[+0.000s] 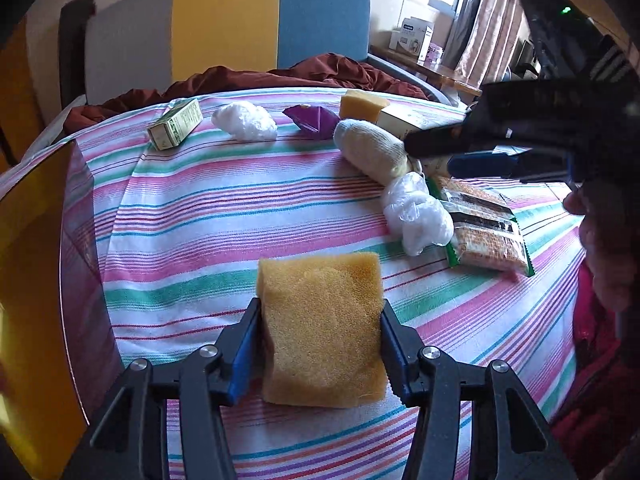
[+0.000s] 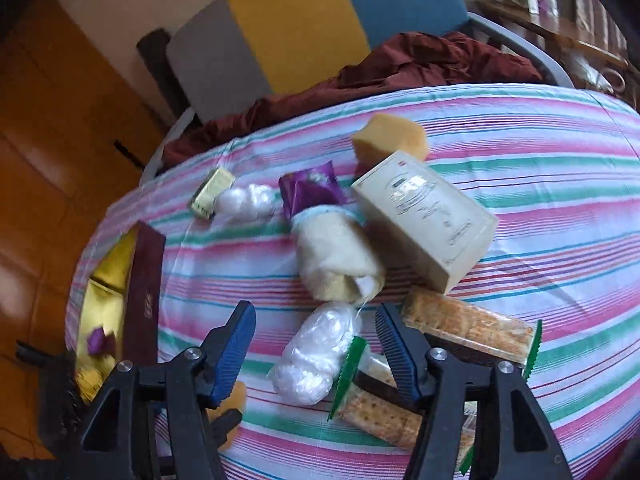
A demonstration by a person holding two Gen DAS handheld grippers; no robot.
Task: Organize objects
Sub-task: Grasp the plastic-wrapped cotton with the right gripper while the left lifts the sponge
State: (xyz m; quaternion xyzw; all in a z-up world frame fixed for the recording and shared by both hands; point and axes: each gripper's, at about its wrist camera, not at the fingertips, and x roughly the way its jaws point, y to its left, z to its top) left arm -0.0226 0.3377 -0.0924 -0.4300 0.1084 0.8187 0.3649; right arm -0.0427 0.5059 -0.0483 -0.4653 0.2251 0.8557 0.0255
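Sponge point(image 1: 322, 330) sits clamped in left gripper point(image 1: 318, 334); right gripper point(image 2: 316, 340), jaws apart, straddles plastic bag point(image 2: 316, 356); risk: snagging adjacent cracker pack point(image 2: 468, 330).

A bed covered by a pink, green and white striped sheet point(image 1: 248, 208) filled both views. A crumpled maroon blanket point(image 1: 320, 74) lay along its far edge, against a padded headboard of grey, yellow and blue panels point(image 1: 228, 28). Beyond the bed's far right corner stood a wooden side table point(image 1: 448, 74) bearing a white printed carton point(image 1: 412, 38), beside pale patterned curtains point(image 1: 496, 20). Orange-brown wooden cabinet doors point(image 2: 52, 120) occupied the left of the right wrist view.
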